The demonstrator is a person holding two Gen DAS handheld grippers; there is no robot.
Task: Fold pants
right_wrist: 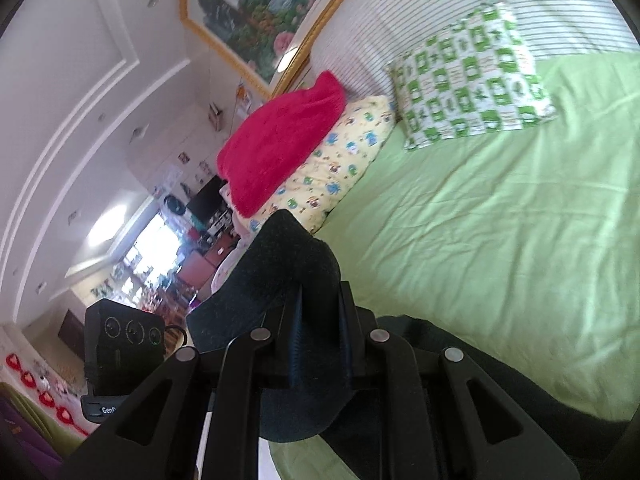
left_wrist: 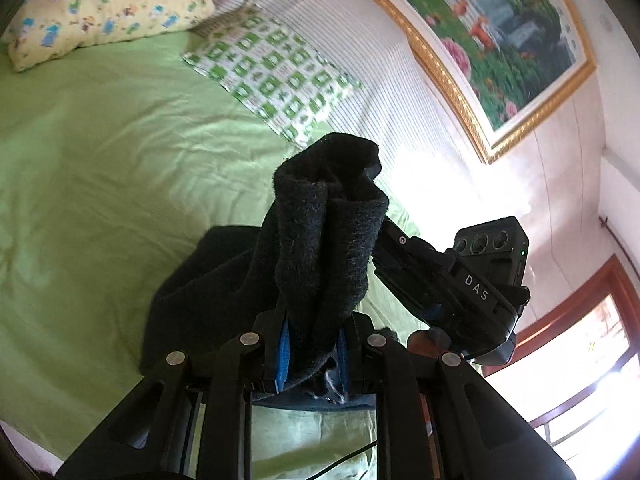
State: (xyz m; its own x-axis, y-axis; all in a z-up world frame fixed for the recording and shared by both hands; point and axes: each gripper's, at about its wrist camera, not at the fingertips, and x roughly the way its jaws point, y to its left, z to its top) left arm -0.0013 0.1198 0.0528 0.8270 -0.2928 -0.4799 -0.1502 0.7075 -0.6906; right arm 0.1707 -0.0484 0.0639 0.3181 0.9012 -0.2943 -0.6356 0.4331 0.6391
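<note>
Both the left gripper (left_wrist: 312,344) and right gripper (right_wrist: 320,344) are clamped on the pants (left_wrist: 320,240), lifted above the bed (left_wrist: 100,160). Fold in hand; next, lay the edge down evenly.

Home bedroom: bed (left_wrist: 100,160), pillows (right_wrist: 472,80).
</note>
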